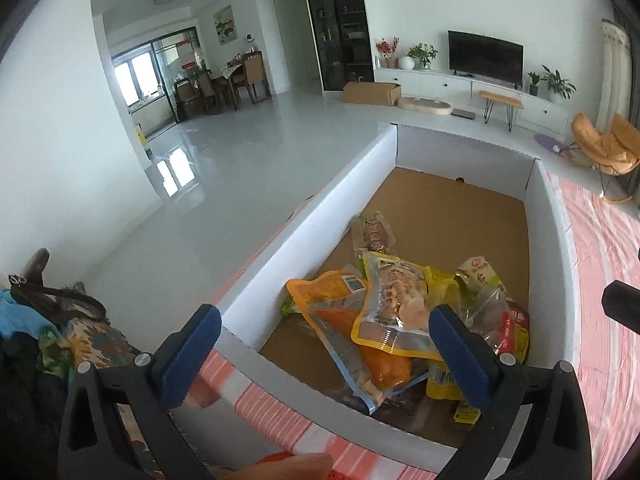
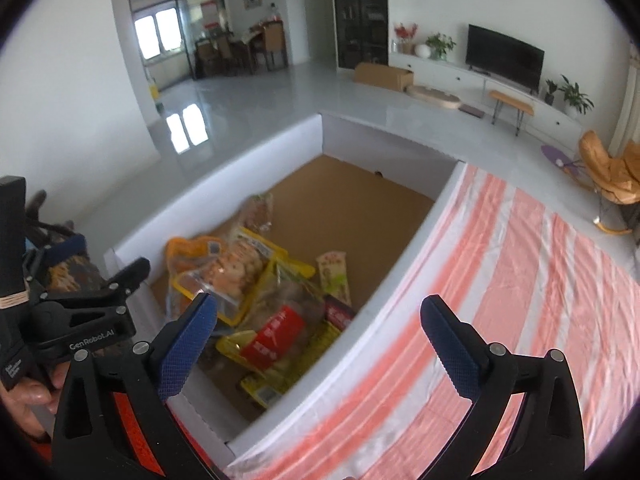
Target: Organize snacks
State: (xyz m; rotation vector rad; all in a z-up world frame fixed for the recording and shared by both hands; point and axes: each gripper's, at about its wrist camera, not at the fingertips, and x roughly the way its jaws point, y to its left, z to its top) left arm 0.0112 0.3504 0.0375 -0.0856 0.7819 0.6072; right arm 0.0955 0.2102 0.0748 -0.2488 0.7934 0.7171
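A white cardboard box (image 1: pixel 304 216) with a brown floor holds a pile of several snack packs at its near end. On top lie a yellow-edged pack (image 1: pixel 394 304) and an orange pack (image 1: pixel 344 312); a red-labelled pack (image 2: pixel 276 332) and a green pack (image 2: pixel 332 276) lie beside them. My left gripper (image 1: pixel 324 354) is open and empty above the box's near wall. My right gripper (image 2: pixel 320 344) is open and empty above the box's right wall (image 2: pixel 404 276). The left gripper's body (image 2: pixel 80 320) shows at the left of the right wrist view.
The box sits on a pink-and-white striped cloth (image 2: pixel 520 300) that stretches to the right. A dark patterned bag (image 1: pixel 68 320) lies left of the box. Beyond are a glossy floor, a TV unit (image 1: pixel 484 56) and an orange chair (image 1: pixel 604 144).
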